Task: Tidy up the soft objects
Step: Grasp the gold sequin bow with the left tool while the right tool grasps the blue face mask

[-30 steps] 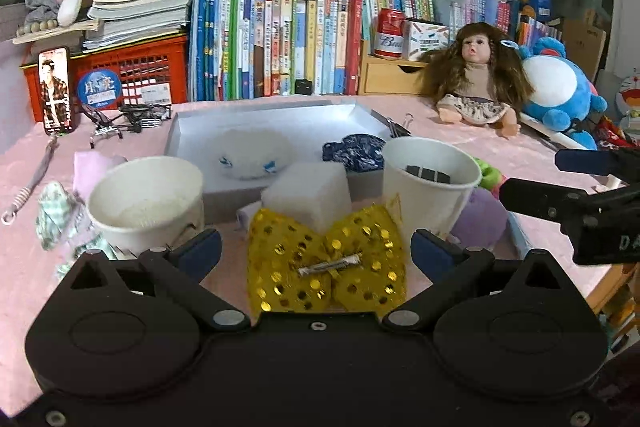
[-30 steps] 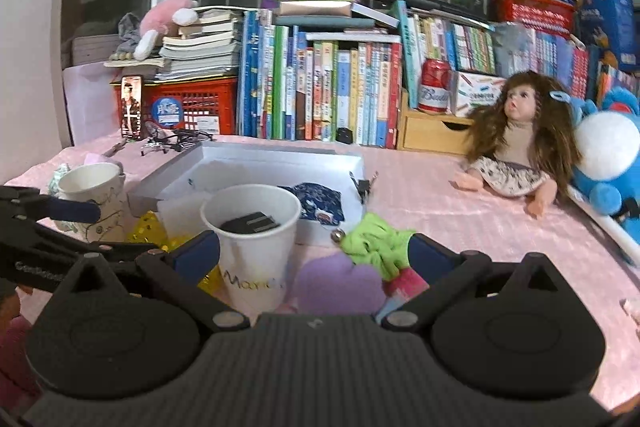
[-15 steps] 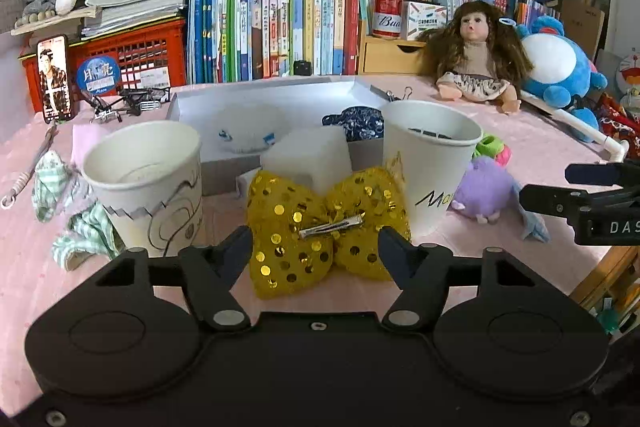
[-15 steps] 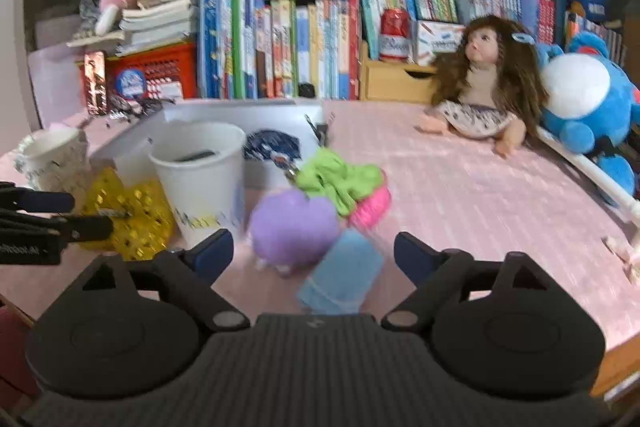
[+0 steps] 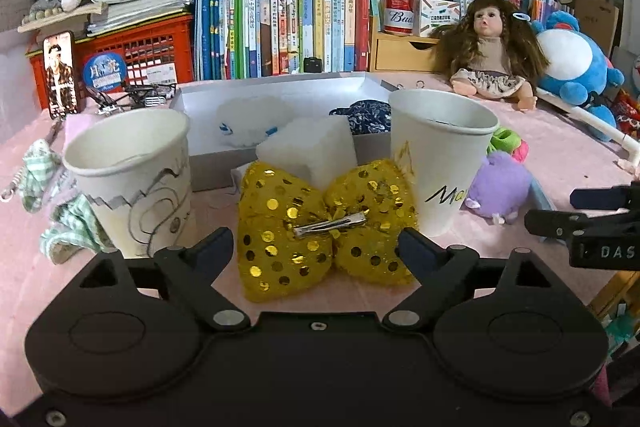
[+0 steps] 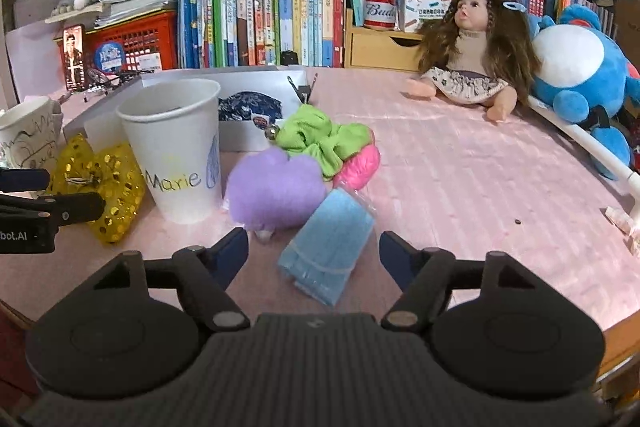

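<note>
A gold sequin bow (image 5: 320, 223) with a metal clip lies on the pink cloth between the fingertips of my left gripper (image 5: 314, 247). Its jaws are opening and the pads stand clear of the bow. Behind the bow sits a white sponge block (image 5: 310, 149). My right gripper (image 6: 313, 251) is closing around a folded blue face mask (image 6: 326, 251), with neither pad touching it. Just beyond the mask lie a purple plush (image 6: 274, 187), a green scrunchie (image 6: 320, 139) and a pink soft piece (image 6: 360, 165). A grey tray (image 5: 276, 91) holds a white plush and a dark blue fabric piece.
Two paper cups (image 5: 132, 179) (image 5: 440, 151) flank the bow. Green checked cloth (image 5: 68, 227) lies at the left. A doll (image 6: 472, 59) and a blue plush (image 6: 576, 67) sit at the back right before rows of books. The table edge runs close on the right.
Both grippers have sunk closer to the table. The left jaws narrowed, then widened again. The right view tipped down onto the blue mask and its jaws came closer together.
</note>
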{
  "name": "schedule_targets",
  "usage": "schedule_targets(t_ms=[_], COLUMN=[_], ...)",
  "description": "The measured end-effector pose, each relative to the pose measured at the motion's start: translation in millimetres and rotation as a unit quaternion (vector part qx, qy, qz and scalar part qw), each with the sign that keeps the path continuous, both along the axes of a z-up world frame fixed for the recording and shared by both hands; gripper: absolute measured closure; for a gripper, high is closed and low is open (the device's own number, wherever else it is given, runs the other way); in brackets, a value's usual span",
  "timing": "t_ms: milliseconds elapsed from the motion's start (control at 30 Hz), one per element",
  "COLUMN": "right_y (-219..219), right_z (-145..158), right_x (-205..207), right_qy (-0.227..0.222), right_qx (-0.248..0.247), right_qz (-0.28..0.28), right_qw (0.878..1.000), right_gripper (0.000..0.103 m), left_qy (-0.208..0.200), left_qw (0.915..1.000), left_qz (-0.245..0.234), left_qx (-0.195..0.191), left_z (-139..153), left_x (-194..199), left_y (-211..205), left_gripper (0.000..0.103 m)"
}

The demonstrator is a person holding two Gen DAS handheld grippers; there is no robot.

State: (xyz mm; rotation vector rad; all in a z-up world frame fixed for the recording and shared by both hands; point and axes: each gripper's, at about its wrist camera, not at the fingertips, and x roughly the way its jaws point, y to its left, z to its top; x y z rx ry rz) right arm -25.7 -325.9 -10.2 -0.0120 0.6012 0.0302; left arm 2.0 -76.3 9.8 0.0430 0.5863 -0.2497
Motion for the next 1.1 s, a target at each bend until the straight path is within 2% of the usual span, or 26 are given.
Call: schedule_targets(t_ms=[100, 267, 500, 667, 1100], right_y=[-2.7, -5.2, -2.4, -2.6, -3.5], right_z=[-2.3, -5.5, -10.0, -11.2, -12.9], right_x=[0.6, 1.4, 2.8, 3.7, 8.0], right_qy=[0.004, 0.01, 0.014, 0.011, 0.002], right_qx=[0.005, 0.015, 0.017, 0.024, 0.034], right_qz=[-0.007, -0.014, -0.017, -0.02, -0.03], right_qw=[1.0, 1.0, 1.0, 0.999, 0.999], right_gripper=[0.023, 0.025, 0.029, 0.037, 0.046], left_qy=[0.003, -0.008, -0.021, -0.021, -0.02], left_qw=[0.9998, 0.9996, 0.9989, 0.9981, 0.9979], left_qz=[0.002, 0.022, 0.039, 0.043, 0.044], left_qx=[-0.017, -0.018, 0.017, 0.04, 0.044], left_z=[-1.2, -5.7, -15.5, -21.7, -24.2], left_x=[1.1, 2.4, 6.3, 10.2, 10.9], left_y=[-3.0, -11.0, -28.2, -37.1, -39.1], left_gripper=[0.006, 0.0, 0.0, 0.0, 0.0])
